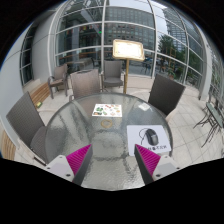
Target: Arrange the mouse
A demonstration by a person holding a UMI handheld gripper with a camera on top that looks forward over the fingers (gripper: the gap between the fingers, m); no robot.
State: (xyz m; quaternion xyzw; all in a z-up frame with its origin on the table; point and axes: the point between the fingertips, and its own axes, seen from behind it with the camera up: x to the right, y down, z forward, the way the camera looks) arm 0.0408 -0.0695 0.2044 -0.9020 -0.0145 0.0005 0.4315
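A dark computer mouse point(152, 135) lies on a white mouse mat point(149, 139) at the right side of a round glass table point(90, 135). My gripper point(112, 158) is open and empty, its pink pads point(77, 158) spread wide above the table's near part. The mouse lies beyond the right finger point(149, 160), just ahead of its tip. Nothing stands between the fingers.
A printed card point(106, 109) lies on the far part of the table. Grey chairs point(86, 82) stand around the table. A wooden lectern stand point(127, 55) is behind it, in front of a tall glass wall point(110, 25).
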